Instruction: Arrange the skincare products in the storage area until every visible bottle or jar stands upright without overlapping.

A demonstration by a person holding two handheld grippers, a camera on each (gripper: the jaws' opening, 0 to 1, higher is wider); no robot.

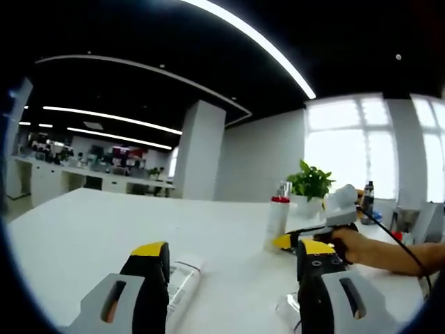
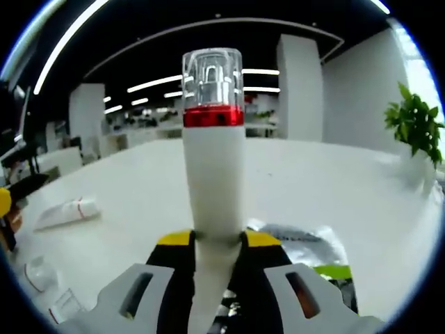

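Right jaws: clamped on upright white bottle [image 2: 213,174] | left jaws: apart, empty

- A pump bottle [image 2: 213,174] stands upright on the desk [image 2: 327,188], between the jaws of the right hand-held gripper [image 2: 217,243].
- A tube [image 2: 66,211] lies on the desk, left of the bottle.
- A foil packet [image 2: 299,240] lies just behind the right jaw.
- A potted plant [image 1: 311,184] stands behind the bottle in the left gripper view.

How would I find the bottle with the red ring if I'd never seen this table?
Start at the white table and find the right gripper, whose jaws squeeze the bottle. It stands upright, white, with a red band under a clear cap. The tube nearby lies flat and has no clear cap.
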